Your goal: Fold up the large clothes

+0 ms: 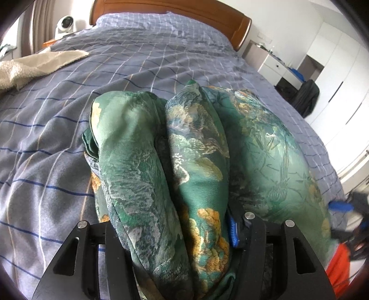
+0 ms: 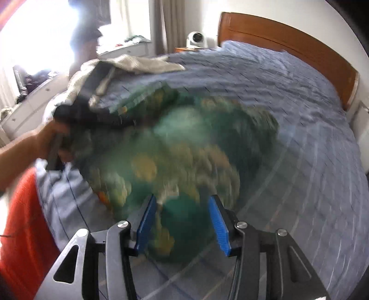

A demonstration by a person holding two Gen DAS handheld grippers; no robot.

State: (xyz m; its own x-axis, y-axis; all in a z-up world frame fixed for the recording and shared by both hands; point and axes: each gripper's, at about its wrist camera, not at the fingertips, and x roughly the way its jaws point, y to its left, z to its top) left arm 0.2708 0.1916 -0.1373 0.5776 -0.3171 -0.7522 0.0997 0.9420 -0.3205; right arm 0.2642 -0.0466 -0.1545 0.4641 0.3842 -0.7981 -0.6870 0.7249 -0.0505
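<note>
The left wrist view is sharp. The green floral garment (image 1: 175, 175) lies bunched in thick folds on the blue checked bedcover (image 1: 57, 143), near the bed's near edge. Two folds run back between the fingers of the left gripper (image 1: 175, 233), and one blue pad (image 1: 233, 233) sits against the right side of the cloth. The left pad is hidden under the fabric, so I cannot tell whether the jaws press on it or merely stand around it.

Only this view shows the white cupboards (image 1: 341, 76) and a dark chair (image 1: 306, 97) to the far right.

The right wrist view is heavily blurred. The right gripper (image 2: 182, 221) hangs over the garment (image 2: 184, 143) with its blue pads (image 2: 219, 226) partly apart, and nothing is visibly clamped between them. Only here do a hand (image 2: 48, 138) on the left gripper's handle, an orange sleeve or shirt (image 2: 23, 226), and a bright window (image 2: 46, 34) at far left show.

Both views show a beige towel (image 1: 34, 64) at the far left of the bed, a white fan (image 1: 65, 23) beside the wooden headboard (image 1: 207, 13), and curtains.
</note>
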